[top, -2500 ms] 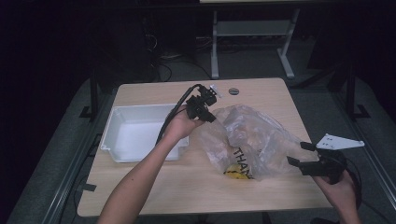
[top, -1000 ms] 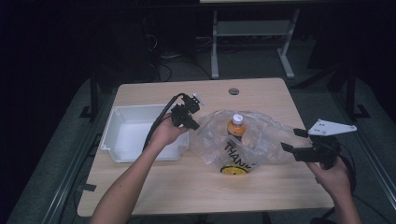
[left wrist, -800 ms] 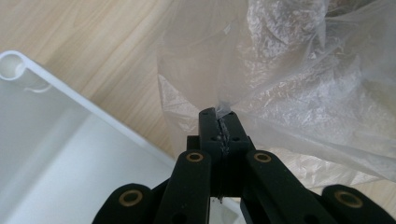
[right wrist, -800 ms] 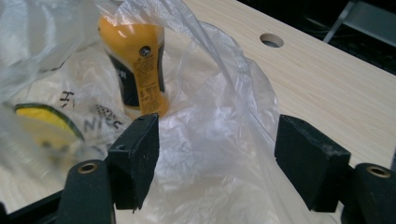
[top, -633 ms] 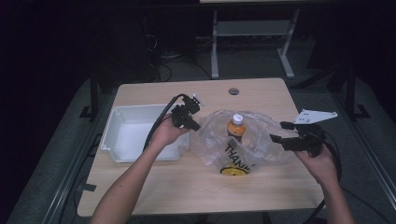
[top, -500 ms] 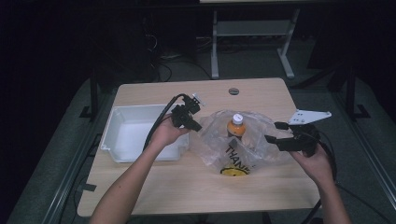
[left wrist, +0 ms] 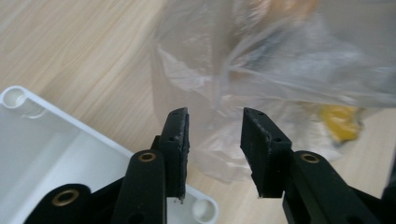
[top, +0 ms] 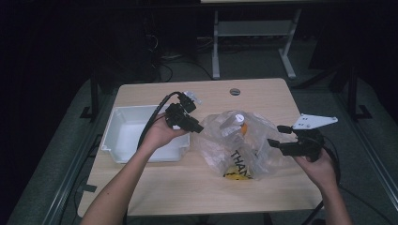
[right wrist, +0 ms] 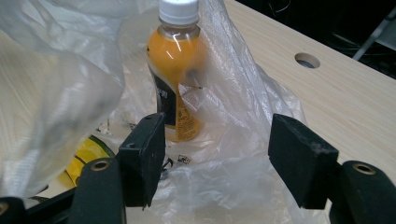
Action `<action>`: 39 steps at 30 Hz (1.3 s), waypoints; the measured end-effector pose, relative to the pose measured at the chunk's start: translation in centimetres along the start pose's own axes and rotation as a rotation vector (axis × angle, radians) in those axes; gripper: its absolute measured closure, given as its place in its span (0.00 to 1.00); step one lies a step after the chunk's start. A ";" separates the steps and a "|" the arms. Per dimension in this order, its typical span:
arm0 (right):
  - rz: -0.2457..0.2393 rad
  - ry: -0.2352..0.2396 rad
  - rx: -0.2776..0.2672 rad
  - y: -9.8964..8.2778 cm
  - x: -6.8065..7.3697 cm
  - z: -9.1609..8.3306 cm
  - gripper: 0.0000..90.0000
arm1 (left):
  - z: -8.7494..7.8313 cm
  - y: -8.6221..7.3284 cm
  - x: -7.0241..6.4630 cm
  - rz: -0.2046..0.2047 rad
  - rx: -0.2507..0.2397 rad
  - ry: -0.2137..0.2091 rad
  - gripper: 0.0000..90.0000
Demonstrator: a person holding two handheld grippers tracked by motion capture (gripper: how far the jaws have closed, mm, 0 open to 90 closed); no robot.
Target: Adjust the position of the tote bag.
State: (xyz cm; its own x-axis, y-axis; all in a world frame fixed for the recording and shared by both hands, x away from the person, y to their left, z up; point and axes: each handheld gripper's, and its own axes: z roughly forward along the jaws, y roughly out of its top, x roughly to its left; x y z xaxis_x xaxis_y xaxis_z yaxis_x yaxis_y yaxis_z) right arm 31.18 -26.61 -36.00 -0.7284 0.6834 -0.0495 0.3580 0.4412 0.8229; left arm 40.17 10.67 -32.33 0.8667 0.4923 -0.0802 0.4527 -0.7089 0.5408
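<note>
In the high view, the left tool (top: 196, 129) hung over the near right corner of the white plastic tray (top: 123, 140), its tips just beside the left edge of the crumpled clear plastic bag (top: 237, 150). The bag lay on the light wooden table (top: 187, 183) between the two tools, and an orange drink bottle with a white cap (top: 237, 123) stood inside it. The right tool (top: 277, 136) was level at the bag's right edge, pointing toward the bottle.

In the left gripper view, the left tool's jaws had just been opening and stood at a middling gap with nothing pinched between them; the film lay ahead of the tips and the tray's corner (left wrist: 201, 210) sat below them.

In the right gripper view, the right tool's jaws stood wide, bare of any grip, with loose film under and ahead of them and the bottle (right wrist: 175, 88) upright straight ahead, veiled by a fold of the bag.

I judged the step to be freeing the bottle from the bag: the left tool had let the film go. The next move would call for the right tool to reach past the fold and close on the bottle's body, while the left took a fresh pinch to hold the mouth open.
</note>
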 end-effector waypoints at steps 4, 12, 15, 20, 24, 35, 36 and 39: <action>0.002 -0.003 -0.001 0.0 0.1 -0.2 0.40 | -0.8 0.0 -0.8 0.020 -0.009 -0.013 0.65; 0.014 -0.014 0.008 -0.8 0.0 -0.6 0.40 | -2.8 0.7 -3.7 0.102 -0.054 -0.063 0.60; 0.020 -0.018 0.006 -1.1 -0.1 -0.8 0.40 | -3.3 0.9 -4.6 0.134 -0.064 -0.070 0.60; 0.027 -0.021 0.003 -1.3 -0.2 -1.0 0.39 | -4.0 0.9 -5.9 0.158 -0.095 -0.083 0.58; 0.034 -0.025 0.002 -1.3 -0.2 -1.1 0.39 | -4.3 1.0 -6.3 0.166 -0.101 -0.088 0.57; 0.048 -0.032 0.009 -1.7 -0.3 -1.1 0.37 | -5.4 1.9 -8.7 0.219 -0.126 -0.107 0.51; 0.049 -0.032 0.010 -1.7 -0.4 -1.1 0.37 | -5.4 2.0 -8.9 0.220 -0.128 -0.114 0.50; 0.054 -0.032 0.014 -1.8 -0.5 -1.0 0.37 | -5.5 2.4 -9.4 0.223 -0.136 -0.116 0.48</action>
State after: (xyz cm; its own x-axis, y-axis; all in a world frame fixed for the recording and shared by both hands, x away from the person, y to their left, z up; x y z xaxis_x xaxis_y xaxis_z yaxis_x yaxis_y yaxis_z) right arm 30.27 -28.31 -36.87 -0.6887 0.7247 -0.0238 0.4046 0.4113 0.8168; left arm 31.97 7.14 -25.69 0.9634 0.2653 -0.0381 0.2230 -0.7146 0.6630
